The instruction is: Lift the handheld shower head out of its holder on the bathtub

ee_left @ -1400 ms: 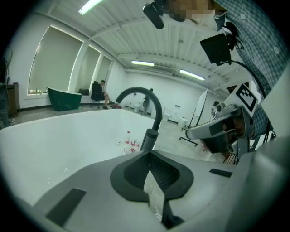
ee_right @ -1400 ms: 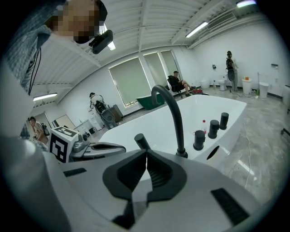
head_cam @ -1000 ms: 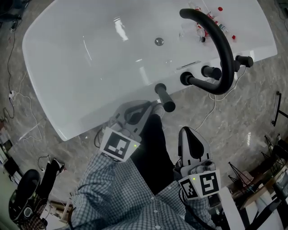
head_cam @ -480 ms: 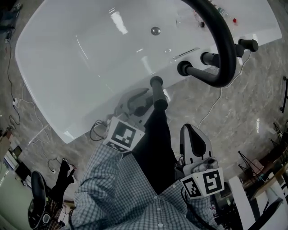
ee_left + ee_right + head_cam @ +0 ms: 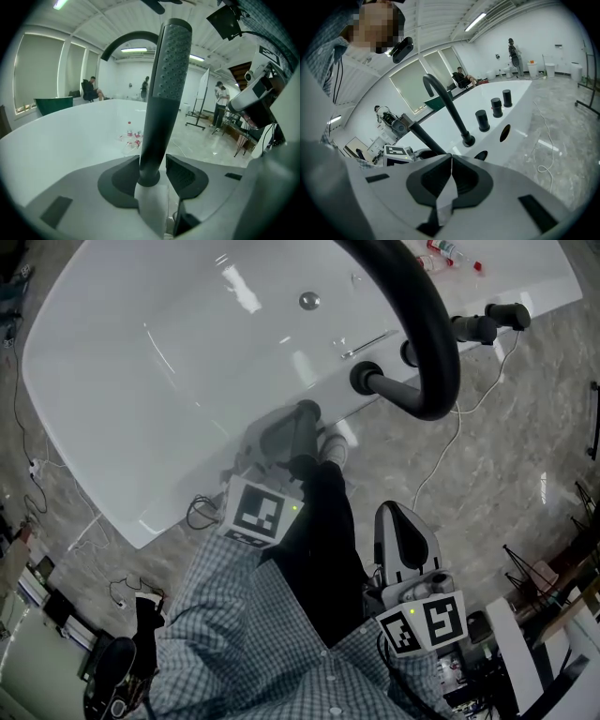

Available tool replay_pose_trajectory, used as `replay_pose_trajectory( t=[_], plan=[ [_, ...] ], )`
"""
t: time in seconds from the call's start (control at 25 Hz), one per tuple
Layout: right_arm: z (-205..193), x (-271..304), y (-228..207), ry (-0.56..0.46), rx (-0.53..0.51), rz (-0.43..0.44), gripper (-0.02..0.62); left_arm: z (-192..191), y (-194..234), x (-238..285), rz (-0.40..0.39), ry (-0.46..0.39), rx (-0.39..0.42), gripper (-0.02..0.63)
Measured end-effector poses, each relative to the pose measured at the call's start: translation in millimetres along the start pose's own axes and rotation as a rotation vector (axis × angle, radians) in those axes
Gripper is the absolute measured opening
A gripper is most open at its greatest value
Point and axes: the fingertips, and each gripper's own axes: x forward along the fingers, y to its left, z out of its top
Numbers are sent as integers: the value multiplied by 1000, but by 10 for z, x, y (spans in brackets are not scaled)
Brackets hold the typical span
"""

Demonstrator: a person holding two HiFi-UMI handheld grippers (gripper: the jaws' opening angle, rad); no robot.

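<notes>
A: Left tool?
B: Spread wide, its jaws have just been opening. The shower head stands between them: dark handle, dotted spray face toward the camera, nearly upright. The right pad is clearly off it. The left pad is very close, can't tell if it brushes. Not a pinch.
A: Where is the shower head sitting?
B: At the near rim of the white bathtub, left of the black arched spout. The holder is hidden behind the tool in the head view.
A: Right tool?
B: Jaws pressed together, nothing in them. It's low at the right of the head view, beside the person's dark trouser leg, over the grey marble floor, well apart from the tub.
A: Any text or brands?
B: Only black-and-white square markers: a marker cube on the left tool, a second cube on the right tool (patterns, not letters). Bottles with red caps lie at the far end of the tub, labels too small to read.
A: Other stuff?
B: Black knobs on the rim past the spout, a round drain in the tub bottom, a white cable trailing over the floor, a checked sleeve at the bottom.
</notes>
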Motion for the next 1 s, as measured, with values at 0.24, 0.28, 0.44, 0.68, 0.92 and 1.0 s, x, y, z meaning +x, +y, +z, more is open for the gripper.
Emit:
replay_pose_trajectory(
  t=[0.24, 0.28, 0.44, 0.68, 0.92, 1.0],
  plan=[
    [-34, -13, -20, 2, 26, 1, 18, -64, 28, -12, 58, 13, 33, 147],
    [-39, -11, -15, 2, 28, 2, 18, -50, 32, -17, 59, 8, 45, 146],
    [-43, -9, 4, 5, 25, 5, 18, -18, 29, -20, 53, 6, 69, 144],
    [36, -64, 96, -12, -36, -3, 18, 97, 21, -100, 44, -17, 82, 143],
    [142, -138, 144, -43, 3, 8, 18, 201, -27, -202, 46, -19, 74, 143],
    [176, -173, 167, -51, 0, 11, 18, 291, -51, -251, 43, -30, 95, 143]
  ],
)
